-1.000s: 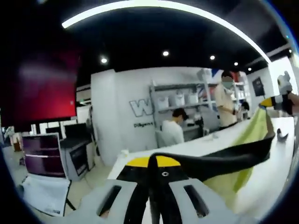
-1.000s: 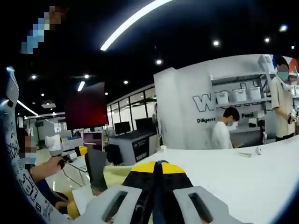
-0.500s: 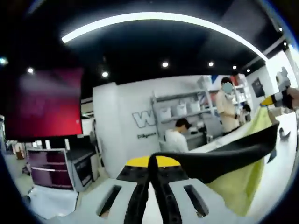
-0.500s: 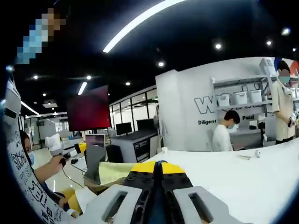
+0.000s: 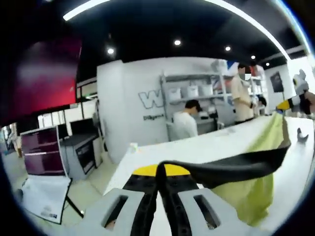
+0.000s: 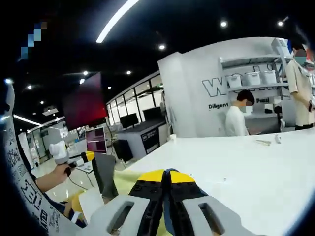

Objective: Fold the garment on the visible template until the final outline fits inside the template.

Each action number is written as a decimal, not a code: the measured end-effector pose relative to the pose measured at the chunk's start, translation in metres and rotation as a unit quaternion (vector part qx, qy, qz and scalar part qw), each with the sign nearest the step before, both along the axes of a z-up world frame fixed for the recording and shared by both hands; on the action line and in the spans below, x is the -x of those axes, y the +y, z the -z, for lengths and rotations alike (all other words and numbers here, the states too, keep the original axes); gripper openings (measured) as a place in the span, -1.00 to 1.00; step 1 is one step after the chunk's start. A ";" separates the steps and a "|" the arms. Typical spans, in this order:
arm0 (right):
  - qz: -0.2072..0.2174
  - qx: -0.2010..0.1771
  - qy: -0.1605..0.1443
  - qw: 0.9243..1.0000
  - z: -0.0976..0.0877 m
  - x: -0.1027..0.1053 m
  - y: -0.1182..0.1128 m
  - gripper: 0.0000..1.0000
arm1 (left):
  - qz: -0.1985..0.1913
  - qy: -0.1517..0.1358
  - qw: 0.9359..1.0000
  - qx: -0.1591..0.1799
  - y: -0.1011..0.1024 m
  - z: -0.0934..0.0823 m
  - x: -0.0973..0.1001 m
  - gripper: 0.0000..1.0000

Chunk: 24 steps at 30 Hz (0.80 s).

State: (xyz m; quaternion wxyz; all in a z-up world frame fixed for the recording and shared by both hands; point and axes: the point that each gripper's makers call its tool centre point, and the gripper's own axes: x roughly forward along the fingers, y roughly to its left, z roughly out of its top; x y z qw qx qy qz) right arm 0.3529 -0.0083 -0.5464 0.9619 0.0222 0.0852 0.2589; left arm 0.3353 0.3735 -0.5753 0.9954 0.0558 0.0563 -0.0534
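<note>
In the left gripper view my left gripper [image 5: 158,171] is shut on the garment's black band [image 5: 231,167], which stretches off to the right. The yellow-green garment [image 5: 248,194] hangs below that band over the white table [image 5: 197,147]. At the far right my right gripper [image 5: 294,102] holds the garment's other end up. In the right gripper view my right gripper [image 6: 166,176] is shut with a sliver of dark fabric between its jaws, and yellow-green cloth [image 6: 129,178] lies just left of them. The left gripper [image 6: 84,157] shows at the left, held in a hand.
A small object [image 5: 299,135] lies on the table near its right side. Behind the table stands a white wall with lettering [image 5: 150,98] and shelves [image 5: 192,91], with two people [image 5: 184,125] in front. Desks with monitors [image 6: 133,135] and a red screen [image 6: 83,105] stand beyond the table's left end.
Both views have tipped down, so more of the table and less of the ceiling shows. The garment stays stretched between the two shut grippers.
</note>
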 end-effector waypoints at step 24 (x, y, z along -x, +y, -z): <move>-0.059 -0.074 -0.026 0.995 -0.077 0.054 0.008 -1.00 | -0.004 -0.114 0.993 -0.018 0.007 -0.087 0.056 -1.00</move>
